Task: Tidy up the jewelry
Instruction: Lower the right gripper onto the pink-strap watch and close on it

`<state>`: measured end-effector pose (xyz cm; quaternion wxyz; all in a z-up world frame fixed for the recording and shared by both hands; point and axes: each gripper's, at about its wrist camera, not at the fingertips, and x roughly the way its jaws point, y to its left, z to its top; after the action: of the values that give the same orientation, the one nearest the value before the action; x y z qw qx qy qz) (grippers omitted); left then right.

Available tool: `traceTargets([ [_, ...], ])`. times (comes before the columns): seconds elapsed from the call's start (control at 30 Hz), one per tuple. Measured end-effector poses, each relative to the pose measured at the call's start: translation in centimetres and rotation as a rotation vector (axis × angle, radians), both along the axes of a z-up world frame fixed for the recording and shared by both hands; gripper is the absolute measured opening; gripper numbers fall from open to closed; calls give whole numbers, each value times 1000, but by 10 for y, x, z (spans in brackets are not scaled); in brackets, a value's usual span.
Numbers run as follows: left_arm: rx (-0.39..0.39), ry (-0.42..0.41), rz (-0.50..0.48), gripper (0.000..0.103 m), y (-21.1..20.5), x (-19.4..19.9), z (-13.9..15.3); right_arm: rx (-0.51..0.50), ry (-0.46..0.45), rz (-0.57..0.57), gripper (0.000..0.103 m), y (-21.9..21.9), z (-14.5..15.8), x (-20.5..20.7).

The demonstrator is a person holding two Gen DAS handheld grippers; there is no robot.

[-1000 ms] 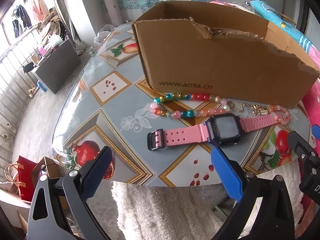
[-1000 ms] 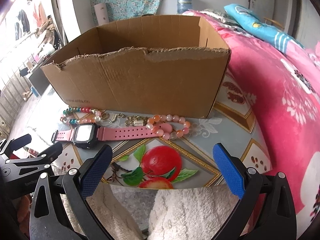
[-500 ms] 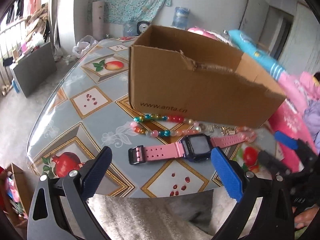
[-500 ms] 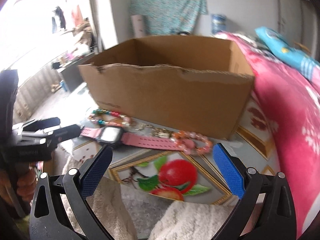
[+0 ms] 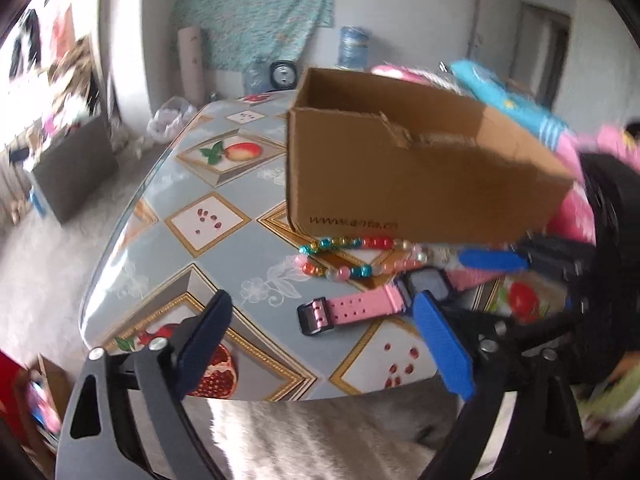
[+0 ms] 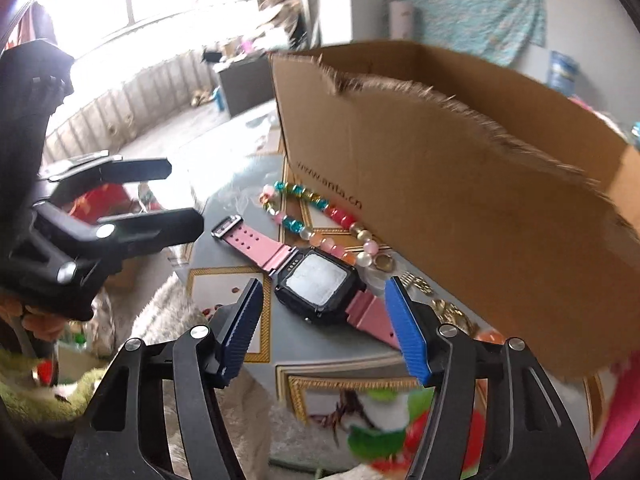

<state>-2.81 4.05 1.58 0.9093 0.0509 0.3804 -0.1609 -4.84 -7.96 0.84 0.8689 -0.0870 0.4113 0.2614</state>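
The pink-strapped digital watch with a black square case point(image 6: 316, 280) lies flat on the glass-topped bench with fruit-patterned tiles point(image 5: 208, 220), just in front of the torn brown cardboard box point(image 6: 460, 184). In the right wrist view the watch sits in the lower middle of the frame, its case between the two blue pads of the right tool point(image 6: 324, 332). The jaws of that tool have just been closing, yet the pads stand clear of the watch on either side, so the right tool is open and grips nothing. The far strap runs toward the upper left, ending in a dark buckle.

Beside the watch, between it and the box wall, lies a bracelet of teal, red, pink and pearl beads point(image 6: 316, 216); small gold-coloured pieces of jewelry point(image 6: 416, 282) rest to its right, close under the box.

In the left wrist view the left tool point(image 5: 320, 340) hovers at the lower edge of the frame over the near rim of the bench. Its jaws have also just been closing a little, but they stand wide apart with nothing between them. The watch's buckle end point(image 5: 316, 318) shows just above, and the bead bracelet point(image 5: 360, 256) lies beyond it against the box point(image 5: 400, 172).
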Motion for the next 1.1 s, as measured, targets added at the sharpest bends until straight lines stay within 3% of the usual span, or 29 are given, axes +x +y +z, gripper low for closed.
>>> traceTargets([
  [0.17, 97, -5, -112, 66, -12, -7, -12, -107, 3, 106, 61, 16, -6, 8],
  [0.27, 127, -4, -164, 60, -18, -8, -17, -115, 29, 142, 59, 19, -5, 14],
  [0.33, 151, -13, -195, 58, -21, -9, -19, -113, 46, 155, 52, 20, -4, 18],
  [0.5, 228, -42, -274, 58, -30, -14, -23, -79, 125, 196, 51, 15, -3, 30],
  [0.77, 345, -88, -372, 57, -46, -19, -28, 109, 350, 222, 50, -9, 0, 48],
  [0.83, 367, -93, -384, 51, -47, -17, -30, 152, 400, 225, 50, -12, -3, 56],
  [0.93, 392, -103, -391, 35, -51, -18, -30, 210, 452, 227, 50, -20, -1, 57],
  [1.0, 401, -102, -388, 17, -51, -14, -32, 209, 453, 232, 50, -19, 0, 54],
  [1.1, 383, -91, -391, 11, -46, -7, -33, 193, 427, 216, 51, -19, -1, 48],
])
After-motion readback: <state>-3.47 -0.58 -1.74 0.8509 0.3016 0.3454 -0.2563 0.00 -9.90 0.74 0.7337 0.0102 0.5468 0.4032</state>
